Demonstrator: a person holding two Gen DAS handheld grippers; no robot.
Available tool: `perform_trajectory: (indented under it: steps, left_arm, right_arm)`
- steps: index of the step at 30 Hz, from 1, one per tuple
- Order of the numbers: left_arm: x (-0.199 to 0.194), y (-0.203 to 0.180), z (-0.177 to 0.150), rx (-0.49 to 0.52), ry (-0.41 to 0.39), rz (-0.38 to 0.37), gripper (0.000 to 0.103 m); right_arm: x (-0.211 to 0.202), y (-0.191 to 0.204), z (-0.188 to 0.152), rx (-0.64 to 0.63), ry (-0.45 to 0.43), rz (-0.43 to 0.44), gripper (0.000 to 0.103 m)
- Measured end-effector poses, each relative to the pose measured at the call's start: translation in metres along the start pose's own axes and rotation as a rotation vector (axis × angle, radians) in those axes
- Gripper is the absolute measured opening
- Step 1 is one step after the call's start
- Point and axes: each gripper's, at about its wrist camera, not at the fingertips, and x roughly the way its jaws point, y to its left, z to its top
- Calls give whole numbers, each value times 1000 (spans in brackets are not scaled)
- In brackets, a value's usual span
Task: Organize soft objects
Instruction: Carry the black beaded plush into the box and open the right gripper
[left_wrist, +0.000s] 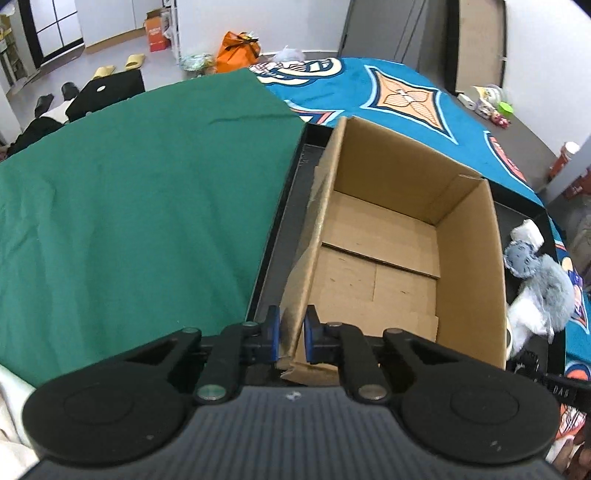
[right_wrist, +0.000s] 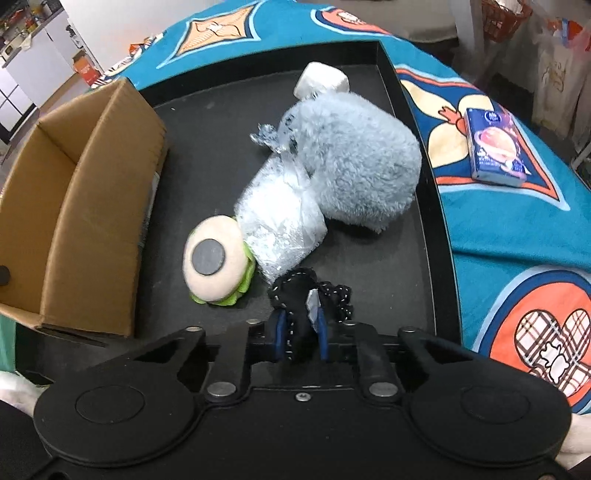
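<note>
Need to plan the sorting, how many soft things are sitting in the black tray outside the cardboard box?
5: white roll at the far end, grey plush mid-tray, plastic-wrapped bundle against it, burger plush, black fabric piece in the right gripper.

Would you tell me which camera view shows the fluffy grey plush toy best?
The right wrist view shows it best: the grey plush toy lies in full in the black tray, its near end against a clear plastic bag. The left wrist view catches only a distorted sliver at its right edge, beyond the cardboard box.

A lived-in home: slippers (left_wrist: 135, 61) and shoes (left_wrist: 69, 88) lie on the floor (left_wrist: 110, 55), an orange bag (left_wrist: 238, 50) nearby, a cartoon-print blanket (left_wrist: 402, 96) covering the table.
</note>
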Motion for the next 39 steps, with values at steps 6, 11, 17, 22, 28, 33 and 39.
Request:
perform_trajectory:
  steps: [6, 11, 17, 22, 28, 33, 39]
  left_arm:
    - [-14, -5, -4, 35, -31, -35, 11]
    - [-22, -7, -10, 55, -14, -48, 11]
    - [-22, -2, -15, 32, -12, -56, 11]
    - [-19, -4, -17, 43, 7, -64, 11]
    - [-16, -1, -20, 29, 23, -81, 11]
    - [-13, -1, -21, 32, 39, -102, 12]
    - [-11, 2, -22, 30, 48, -123, 12]
  right_arm:
    - [-14, 6, 0, -16, -28, 13, 16]
    - [-30, 9, 3, -22, -61, 30, 16]
    - [-52, 18, 10, -45, -108, 63, 16]
    - [-74, 33, 18, -84, -161, 102, 16]
    - [-90, 51, 28, -124, -206, 138, 16]
    - [-98, 68, 33, -163, -236, 171, 16]
    - [-101, 93, 39, -208, -246, 203, 16]
